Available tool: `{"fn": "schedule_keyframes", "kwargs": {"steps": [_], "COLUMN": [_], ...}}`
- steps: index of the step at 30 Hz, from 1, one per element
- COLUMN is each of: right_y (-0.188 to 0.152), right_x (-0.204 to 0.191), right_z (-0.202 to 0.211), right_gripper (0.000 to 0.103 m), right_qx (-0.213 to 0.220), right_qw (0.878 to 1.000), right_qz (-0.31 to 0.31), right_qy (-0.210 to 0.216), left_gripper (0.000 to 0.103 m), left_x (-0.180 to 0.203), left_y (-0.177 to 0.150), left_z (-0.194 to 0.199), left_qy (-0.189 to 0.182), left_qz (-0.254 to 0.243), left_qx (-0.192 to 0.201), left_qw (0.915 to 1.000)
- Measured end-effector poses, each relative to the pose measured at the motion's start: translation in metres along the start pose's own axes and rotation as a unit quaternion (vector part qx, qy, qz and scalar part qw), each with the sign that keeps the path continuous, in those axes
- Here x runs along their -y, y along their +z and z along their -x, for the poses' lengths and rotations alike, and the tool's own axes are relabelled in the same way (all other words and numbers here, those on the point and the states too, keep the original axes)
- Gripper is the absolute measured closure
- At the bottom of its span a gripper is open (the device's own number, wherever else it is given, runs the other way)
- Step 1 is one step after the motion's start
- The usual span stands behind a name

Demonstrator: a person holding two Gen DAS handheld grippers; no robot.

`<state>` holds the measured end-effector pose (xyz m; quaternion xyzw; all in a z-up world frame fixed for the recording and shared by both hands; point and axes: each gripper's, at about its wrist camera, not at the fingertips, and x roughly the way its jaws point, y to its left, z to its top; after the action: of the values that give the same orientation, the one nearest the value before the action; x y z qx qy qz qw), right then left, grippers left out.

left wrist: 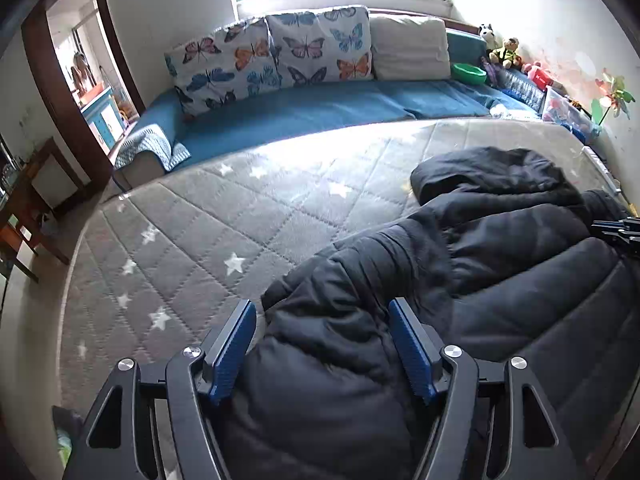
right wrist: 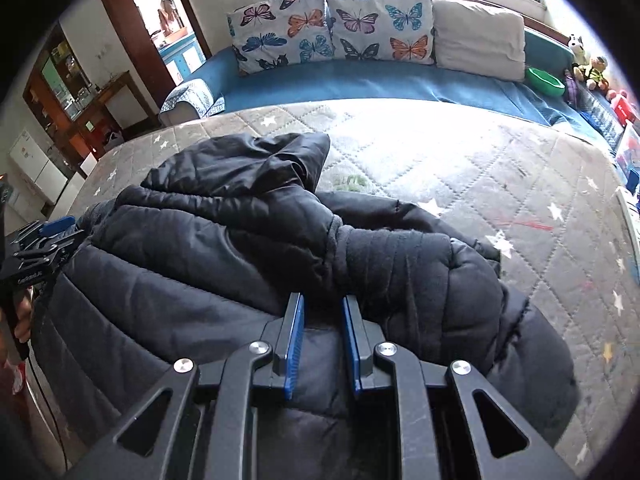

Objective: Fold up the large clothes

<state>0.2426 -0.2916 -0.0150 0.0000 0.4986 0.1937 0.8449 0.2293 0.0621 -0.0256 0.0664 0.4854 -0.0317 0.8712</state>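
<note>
Right wrist: black puffer jacket [right wrist: 248, 248] bunched, apparently pinched in narrow jaws; left jaws wide.

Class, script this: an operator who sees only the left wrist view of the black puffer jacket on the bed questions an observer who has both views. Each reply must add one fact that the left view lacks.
Operator: I only glimpse the right gripper at my frame's edge. Is it gripping anything?
Observer: Yes, its jaws stand narrow and pinch a fold of the jacket.
Operator: Where is the sleeve on that side?
Observer: That sleeve lies folded across the jacket's body, with its cuff just beyond the right gripper.
</note>
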Motion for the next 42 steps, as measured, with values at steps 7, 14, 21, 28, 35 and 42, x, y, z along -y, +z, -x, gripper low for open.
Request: {"fn": "schedule_keyframes", "kwargs": {"steps": [7,14,21,28,35,42], "right_y": [-0.018,-0.051,-0.066,-0.076,-0.082,-0.085], "right_x": [-0.033,-0.078,-0.079,-0.087,-0.092,-0.096], "right_z": [0.046,0.057,0.041,0.035,0.031,0.028], "right_gripper": [0.081,0.081,0.077,0.076,0.076,0.076], "right_qx": [0.01,0.011,0.01,0.018,0.023,0.026], "right_qw": [0.999,0.992,0.991,0.989,0.988,0.986], "right_qz": [0.04,0.118,0.134,0.15,0.152,0.162], "right_qy": [0.035,0.042,0.027,0.003,-0.012,-0.031], "left_gripper": [0.032,0.032,0.029,0.027,0.027,0.024], "left_x": [0.017,0.036,0.026,0.03,0.033,0.036], "left_y": [-0.012,-0.057,-0.089,-0.098,-0.096,-0.096], "left_z": [0.085,0.098,0.067,0.052,0.047,0.042], "left_qy": [-0.028,-0.032,-0.047,-0.037,-0.031,-0.023], "left_qz": [-0.019,-0.038,-0.019,-0.024,-0.025,-0.027], "left_qx": [0.059,0.044,0.022,0.021,0.021,0.024], "left_qw": [0.9977,0.9978,0.9985,0.9988,0.999,0.9991]}}
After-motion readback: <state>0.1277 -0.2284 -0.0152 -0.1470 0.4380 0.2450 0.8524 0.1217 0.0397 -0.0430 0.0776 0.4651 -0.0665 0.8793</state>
